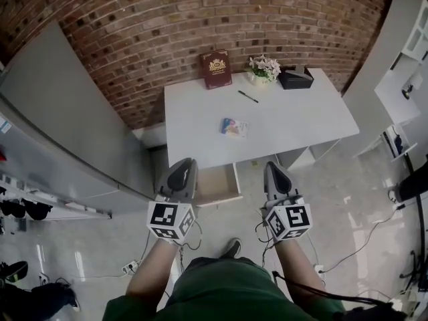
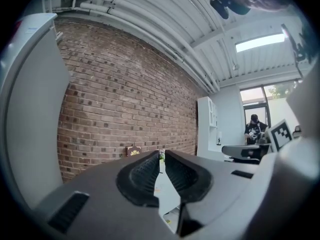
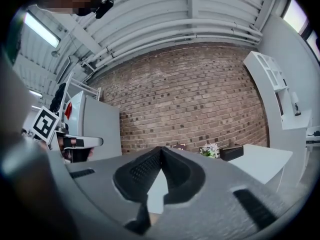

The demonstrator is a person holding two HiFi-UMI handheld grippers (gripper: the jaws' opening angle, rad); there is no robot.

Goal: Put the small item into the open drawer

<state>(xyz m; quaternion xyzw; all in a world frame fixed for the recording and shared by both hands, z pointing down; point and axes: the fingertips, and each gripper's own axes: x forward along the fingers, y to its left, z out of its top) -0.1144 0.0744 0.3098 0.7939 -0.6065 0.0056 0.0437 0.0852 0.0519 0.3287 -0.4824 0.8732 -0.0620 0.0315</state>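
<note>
The small item (image 1: 233, 127), a flat colourful packet, lies near the middle of the white table (image 1: 294, 122). Below the table's front edge an open drawer (image 1: 218, 183) sticks out toward me, and its pale wooden inside shows nothing in it. My left gripper (image 1: 183, 162) (image 2: 162, 155) hovers just left of the drawer, with its jaws drawn together to a thin slit and nothing between them. To the drawer's right, my right gripper (image 1: 273, 167) (image 3: 160, 149) has its tips touching and is empty. Both are held short of the table, well apart from the packet.
At the table's far edge stand a dark red book (image 1: 216, 69), a small pot of flowers (image 1: 264, 67) and a black box (image 1: 295, 78); a pen (image 1: 247, 96) lies in front of them. A brick wall is behind, a grey cabinet (image 1: 73, 132) at left and white shelves (image 1: 408, 85) at right.
</note>
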